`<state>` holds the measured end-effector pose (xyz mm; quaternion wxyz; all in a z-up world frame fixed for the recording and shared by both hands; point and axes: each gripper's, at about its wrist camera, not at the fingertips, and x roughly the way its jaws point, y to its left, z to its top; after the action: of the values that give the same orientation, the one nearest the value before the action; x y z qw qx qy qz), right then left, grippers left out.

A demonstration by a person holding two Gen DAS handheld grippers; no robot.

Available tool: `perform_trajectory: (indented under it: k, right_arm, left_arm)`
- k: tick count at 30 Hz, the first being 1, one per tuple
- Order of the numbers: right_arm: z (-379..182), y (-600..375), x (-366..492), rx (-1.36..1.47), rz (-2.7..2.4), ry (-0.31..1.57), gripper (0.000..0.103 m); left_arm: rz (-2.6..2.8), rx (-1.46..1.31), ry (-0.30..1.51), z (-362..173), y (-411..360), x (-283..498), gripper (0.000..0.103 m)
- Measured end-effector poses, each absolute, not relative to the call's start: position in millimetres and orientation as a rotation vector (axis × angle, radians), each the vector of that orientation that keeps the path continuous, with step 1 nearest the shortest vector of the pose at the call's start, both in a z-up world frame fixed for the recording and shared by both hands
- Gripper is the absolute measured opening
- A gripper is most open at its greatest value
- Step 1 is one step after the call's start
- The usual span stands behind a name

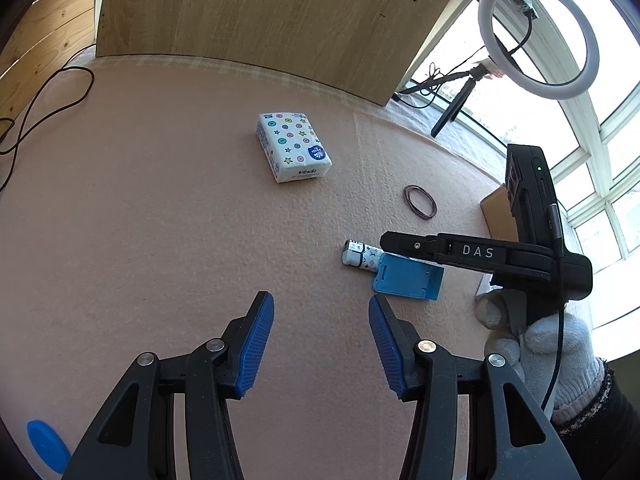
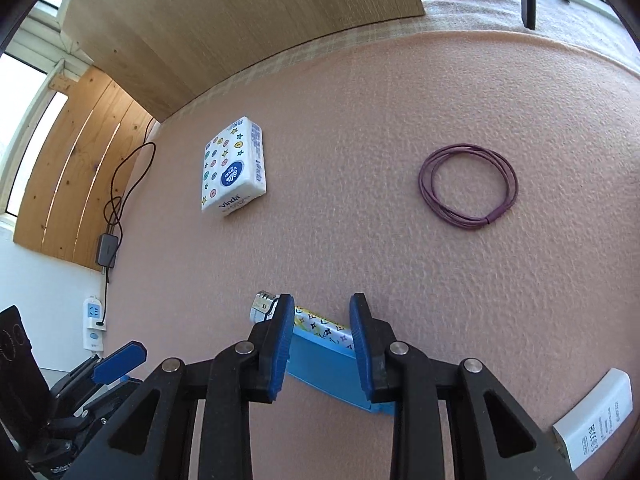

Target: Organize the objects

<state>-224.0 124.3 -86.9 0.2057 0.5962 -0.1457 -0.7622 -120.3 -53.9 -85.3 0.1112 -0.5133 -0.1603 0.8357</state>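
Your right gripper [image 2: 320, 340] straddles the lighter [image 2: 320, 326], fingers spread, beside the blue holder [image 2: 320, 368]; only the left view shows your left gripper [image 1: 321, 338] spread.

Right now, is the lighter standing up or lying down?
Lying down: the lighter rests flat on the pink mat, its long side against the blue holder.

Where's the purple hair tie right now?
The purple hair tie lies flat on the pink mat, up and right of the right tongs in the right wrist view, well right of the tissue pack.
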Motion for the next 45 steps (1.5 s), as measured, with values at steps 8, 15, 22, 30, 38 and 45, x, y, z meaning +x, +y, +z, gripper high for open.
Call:
perform_trajectory:
  k: [8,15,22,30,38,45]
  right_arm:
    - [-80.5,147.2,-200.4,1.652,-2.142,-0.452,0.026]
    - [-78.4,144.9,-179.6,1.659,-2.112,-0.421,0.026]
    - [-85.0,126.3,-173.1,1.663,-2.039,-0.413,0.026]
    - [-75.2,121.7,-169.2,1.626,-2.111,-0.36,0.026]
    - [-82.8,146.0,-175.9,1.672,-2.17,-0.434,0.026]
    - [-86.7,139.4,-172.6,1.663,-2.118,-0.495,0.027]
  left_arm:
    - [2.435,-1.516,-0.447,-88.8,-43.3,-122.8,0.053]
    - [2.428,-1.52,-0.443,-90.0,-39.4,-123.4,0.053]
    - [2.433,-1.522,-0.446,-90.4,-40.9,-122.5,0.053]
    - [2.451,-1.533,-0.461,-91.4,-52.2,-117.7,0.053]
    - [2.439,-1.543,-0.471,-95.1,-54.1,-118.1,0.053]
    - [2.38,-1.55,-0.431,-102.1,-38.5,-123.0,0.053]
